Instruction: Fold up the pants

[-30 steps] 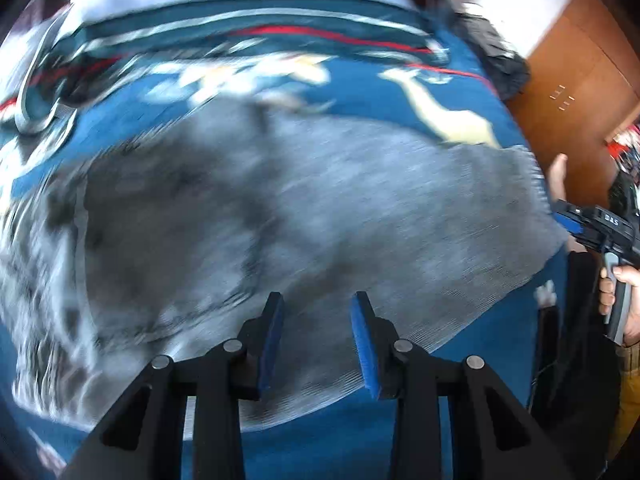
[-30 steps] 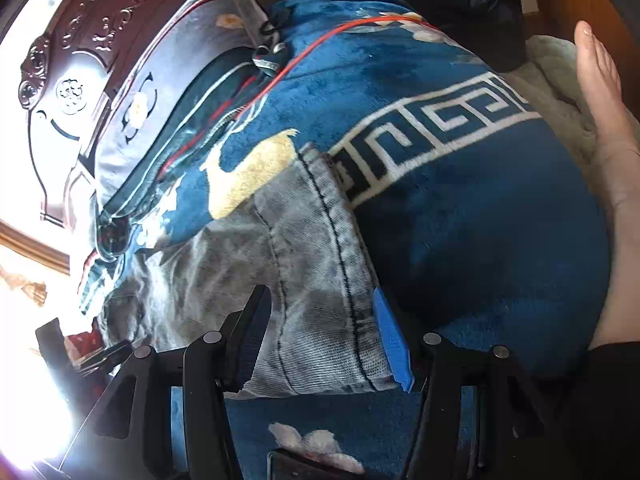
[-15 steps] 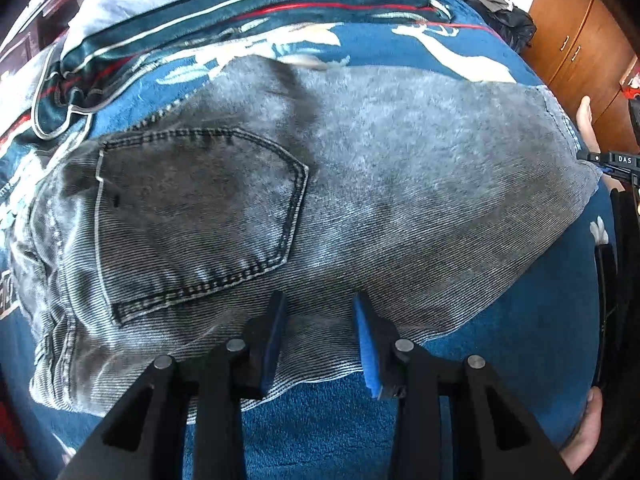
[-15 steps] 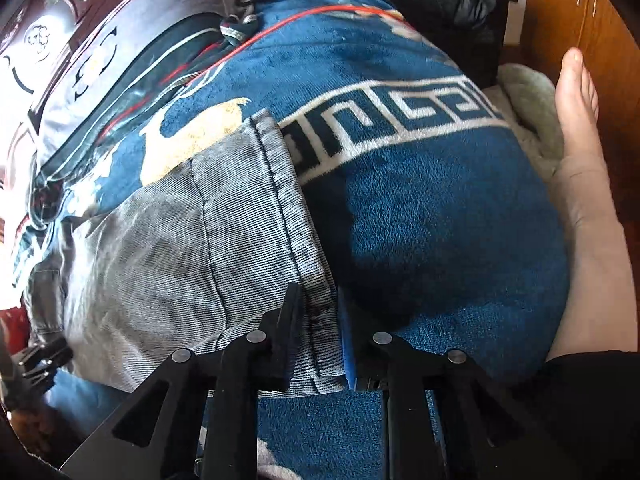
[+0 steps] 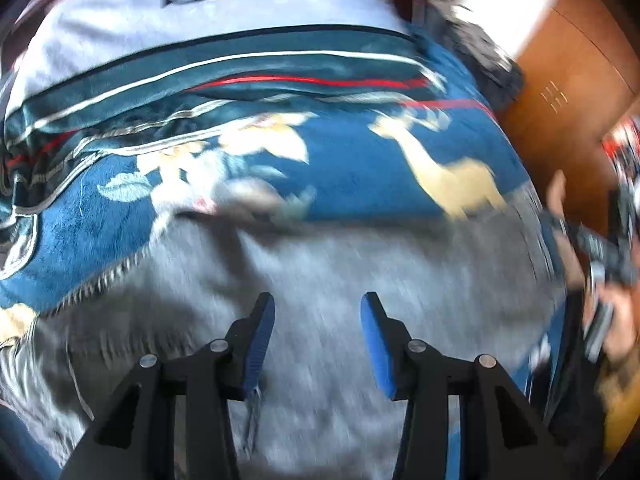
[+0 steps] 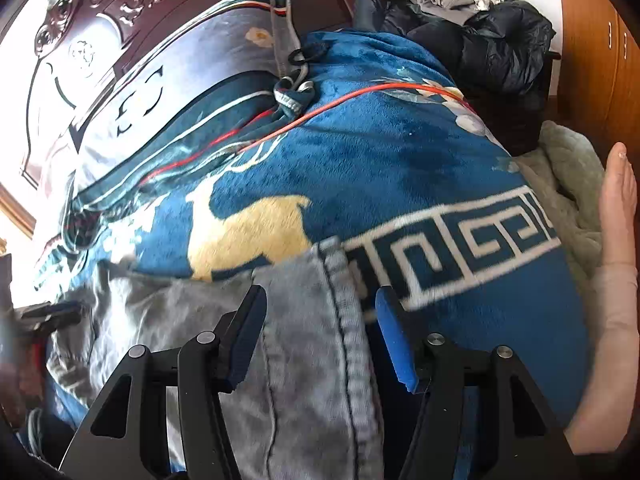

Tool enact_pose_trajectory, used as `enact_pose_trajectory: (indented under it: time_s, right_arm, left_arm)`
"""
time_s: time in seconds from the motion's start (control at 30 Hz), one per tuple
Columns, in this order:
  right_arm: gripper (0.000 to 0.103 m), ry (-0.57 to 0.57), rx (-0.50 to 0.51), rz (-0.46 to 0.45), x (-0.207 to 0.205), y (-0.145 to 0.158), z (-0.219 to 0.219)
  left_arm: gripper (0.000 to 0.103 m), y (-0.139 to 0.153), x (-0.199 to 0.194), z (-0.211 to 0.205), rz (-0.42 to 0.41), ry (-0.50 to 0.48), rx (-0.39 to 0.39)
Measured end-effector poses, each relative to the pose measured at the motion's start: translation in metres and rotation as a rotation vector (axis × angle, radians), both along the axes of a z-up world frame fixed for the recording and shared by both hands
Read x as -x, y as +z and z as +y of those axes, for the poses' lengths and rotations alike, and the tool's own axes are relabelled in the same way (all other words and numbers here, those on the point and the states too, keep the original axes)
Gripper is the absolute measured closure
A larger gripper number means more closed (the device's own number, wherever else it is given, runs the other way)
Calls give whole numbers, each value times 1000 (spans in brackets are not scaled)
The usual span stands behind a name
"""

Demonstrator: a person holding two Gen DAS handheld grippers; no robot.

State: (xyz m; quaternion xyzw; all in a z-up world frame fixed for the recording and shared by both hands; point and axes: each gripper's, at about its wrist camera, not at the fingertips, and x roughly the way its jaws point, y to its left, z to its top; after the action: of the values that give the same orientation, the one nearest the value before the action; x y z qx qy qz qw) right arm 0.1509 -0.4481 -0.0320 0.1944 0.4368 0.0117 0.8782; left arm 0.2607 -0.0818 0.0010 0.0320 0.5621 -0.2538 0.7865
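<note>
Grey washed denim pants (image 5: 360, 280) lie flat on a blue patterned blanket (image 5: 340, 160). My left gripper (image 5: 318, 320) is open above the middle of the pants, its jaws apart with nothing between them; this view is blurred. In the right wrist view the hemmed leg end of the pants (image 6: 320, 340) runs between the jaws of my right gripper (image 6: 318, 316), which is open. The right gripper and the hand holding it show at the right edge of the left wrist view (image 5: 600, 264).
A dark carved headboard (image 6: 100, 20) and a pale pillow (image 5: 200, 20) lie beyond the blanket. A pile of dark clothes (image 6: 480, 32) sits at the bed's far corner. A wooden wardrobe (image 5: 568, 72) stands right. A bare foot (image 6: 616, 240) rests beside the blanket.
The right gripper, shut on the hem half a second ago, has opened wide. Both cameras have tilted up and the left view is now blurred by motion. The pants lie flat.
</note>
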Motion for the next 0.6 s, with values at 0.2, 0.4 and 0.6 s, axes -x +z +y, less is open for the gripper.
enact_pose_trajectory:
  time_s: [0.2, 0.4, 0.6]
  right_arm:
    - [47, -2, -68, 24, -18, -14, -13]
    - [47, -5, -84, 58, -32, -23, -10]
    - [73, 12, -44, 65, -38, -27, -2]
  left_arm:
    - [56, -12, -55, 46, 66, 284, -3]
    - [55, -21, -62, 43, -4, 246, -190]
    - [90, -49, -64, 25, 10, 183, -264]
